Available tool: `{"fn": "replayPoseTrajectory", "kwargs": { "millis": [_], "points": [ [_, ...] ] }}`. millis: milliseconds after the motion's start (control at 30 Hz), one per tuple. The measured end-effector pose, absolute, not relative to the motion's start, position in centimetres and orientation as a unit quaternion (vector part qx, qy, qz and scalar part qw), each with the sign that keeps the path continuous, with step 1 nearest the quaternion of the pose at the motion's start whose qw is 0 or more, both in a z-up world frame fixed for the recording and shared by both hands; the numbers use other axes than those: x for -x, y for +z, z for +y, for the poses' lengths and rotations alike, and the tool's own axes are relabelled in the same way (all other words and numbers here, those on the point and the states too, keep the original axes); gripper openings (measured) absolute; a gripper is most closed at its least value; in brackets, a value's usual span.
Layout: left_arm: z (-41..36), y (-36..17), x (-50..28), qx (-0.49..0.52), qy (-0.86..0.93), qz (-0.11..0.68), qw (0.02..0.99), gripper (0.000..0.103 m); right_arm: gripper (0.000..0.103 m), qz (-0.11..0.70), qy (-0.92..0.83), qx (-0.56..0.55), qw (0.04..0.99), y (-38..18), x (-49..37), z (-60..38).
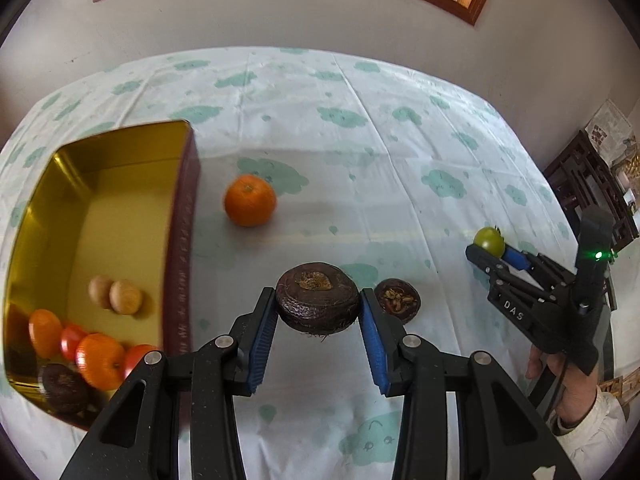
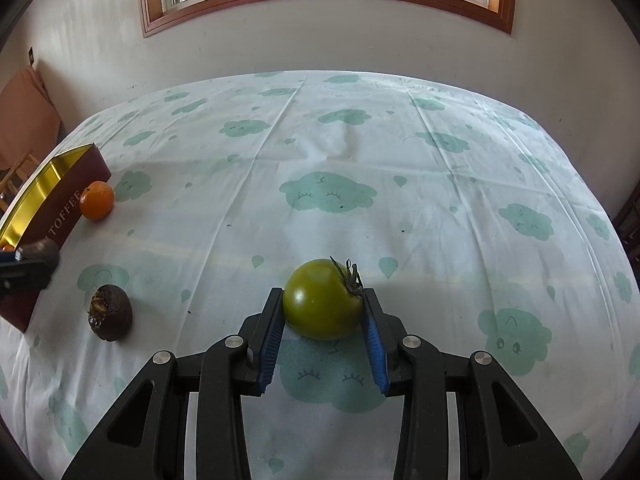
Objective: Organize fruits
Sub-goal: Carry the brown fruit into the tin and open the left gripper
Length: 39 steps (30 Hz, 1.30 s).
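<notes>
My left gripper [image 1: 318, 306] is shut on a dark brown water chestnut [image 1: 318, 303] and holds it above the cloth, right of the gold-lined tin [image 1: 120, 184]. The tin holds several fruits: oranges [image 1: 100, 360], red tomatoes, pale round fruits [image 1: 125, 297] and a dark chestnut [image 1: 64, 388]. My right gripper [image 2: 324, 304] is shut on a green tomato [image 2: 322, 300]; it also shows in the left wrist view [image 1: 490, 246]. A loose orange [image 1: 250, 200] lies next to the tin's wall. A second water chestnut [image 1: 397, 300] lies on the cloth.
The table wears a white cloth with green clouds [image 2: 328, 192]. The tin's dark red wall reads TOFFEE [image 2: 64, 212]. A wall with a window stands behind the table. Dark wooden furniture [image 1: 592, 184] stands at the right edge.
</notes>
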<state>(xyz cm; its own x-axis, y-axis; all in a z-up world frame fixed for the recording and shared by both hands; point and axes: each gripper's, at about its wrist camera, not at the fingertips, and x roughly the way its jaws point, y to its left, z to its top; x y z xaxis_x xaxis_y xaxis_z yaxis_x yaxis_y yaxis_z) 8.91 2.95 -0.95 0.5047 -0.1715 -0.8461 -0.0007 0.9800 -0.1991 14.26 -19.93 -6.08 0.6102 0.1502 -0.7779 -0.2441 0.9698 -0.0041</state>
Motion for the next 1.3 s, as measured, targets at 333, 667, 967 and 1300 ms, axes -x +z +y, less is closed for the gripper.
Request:
{"fn": "replayPoseTrajectory", "kwargs": {
  "millis": [333,667,967,1300],
  "points": [
    [9.8,1.5,-8.3,0.090,0.019,0.470,0.878,0.037,0.039,0.427,0.109,0.058,0.896,-6.1,-14.2,-19.9],
    [17.4,0.6,-8.4,0.098,0.098,0.475,0.869,0.037,0.039,0.427,0.109,0.058,0.896,-6.1,-14.2,-19.9],
    [19.4,-2.5,-8.6,0.104,0.119,0.503,0.850,0.037,0.039,0.427,0.108,0.059,0.896,-6.1,-14.2,-19.8],
    [19.8,-4.0,-8.5,0.102,0.123,0.519,0.840,0.037,0.039,0.427,0.108,0.059,0.896,-6.1,-14.2,-19.8]
  ]
}}
